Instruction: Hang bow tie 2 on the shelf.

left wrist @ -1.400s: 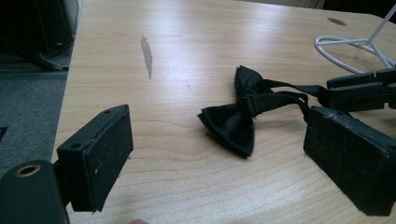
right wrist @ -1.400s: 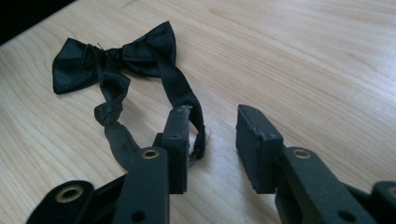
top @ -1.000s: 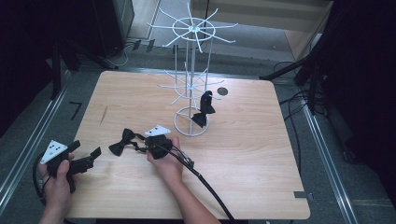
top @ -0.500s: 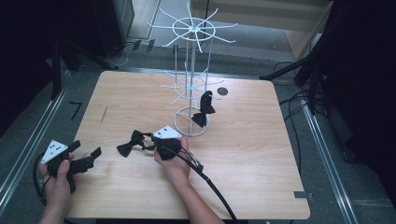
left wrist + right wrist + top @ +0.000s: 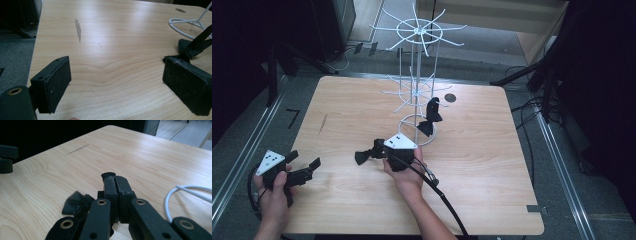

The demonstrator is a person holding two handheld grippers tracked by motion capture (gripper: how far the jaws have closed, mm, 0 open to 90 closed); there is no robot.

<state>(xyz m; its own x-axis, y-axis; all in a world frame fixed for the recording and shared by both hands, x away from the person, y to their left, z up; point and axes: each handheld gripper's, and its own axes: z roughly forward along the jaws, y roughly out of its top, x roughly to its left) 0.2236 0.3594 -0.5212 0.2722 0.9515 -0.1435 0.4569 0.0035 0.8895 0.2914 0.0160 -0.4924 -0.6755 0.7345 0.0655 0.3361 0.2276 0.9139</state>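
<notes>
A white wire rack (image 5: 418,75) stands at the table's far middle, with a black bow tie (image 5: 430,115) hanging low on it. My right gripper (image 5: 376,150) sits just left of the rack's ring base (image 5: 172,197), pointing left. Its jaws are pressed together (image 5: 115,178) on a second black bow tie (image 5: 362,156), which hangs below and to the left of the jaws (image 5: 76,206). That bow tie (image 5: 191,47) is just above the wood. My left gripper (image 5: 306,169) rests at the front left corner, jaws wide open (image 5: 117,77) with only bare table between them.
The light wooden table (image 5: 492,150) has a dark scuff (image 5: 78,28) at the left and a small round hole (image 5: 450,98) behind the rack. A black cable (image 5: 437,192) trails from my right gripper toward the front edge. Dark floor and rails surround the table.
My right gripper has moved right toward the rack and risen a little, carrying the bow tie along. The left gripper has stayed where it was.
</notes>
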